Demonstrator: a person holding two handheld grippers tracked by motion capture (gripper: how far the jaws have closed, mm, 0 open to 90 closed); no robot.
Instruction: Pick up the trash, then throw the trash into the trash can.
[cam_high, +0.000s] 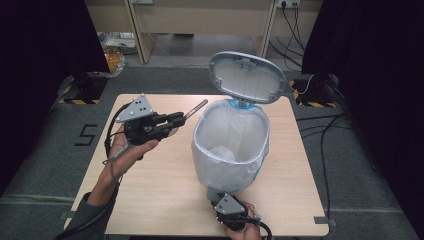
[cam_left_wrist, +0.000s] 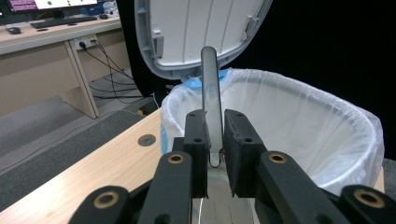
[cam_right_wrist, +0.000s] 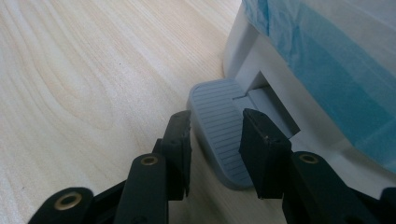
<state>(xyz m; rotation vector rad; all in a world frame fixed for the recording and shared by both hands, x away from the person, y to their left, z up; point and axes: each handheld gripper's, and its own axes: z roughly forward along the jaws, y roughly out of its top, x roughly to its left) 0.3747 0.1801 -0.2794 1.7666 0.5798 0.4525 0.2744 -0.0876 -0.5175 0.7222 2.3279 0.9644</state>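
Left hand-held gripper clamps a metal handle; floor mark reads 5

A lab or office: black curtains at both sides, floor cables, a desk with keyboard upper left.

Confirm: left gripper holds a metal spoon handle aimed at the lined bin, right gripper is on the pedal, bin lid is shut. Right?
Not quite: the lid is open, tipped up behind the lined bin, as the high view shows. The rest holds: the left gripper clamps the spoon handle pointed at the bin, and the right gripper is on the pedal.
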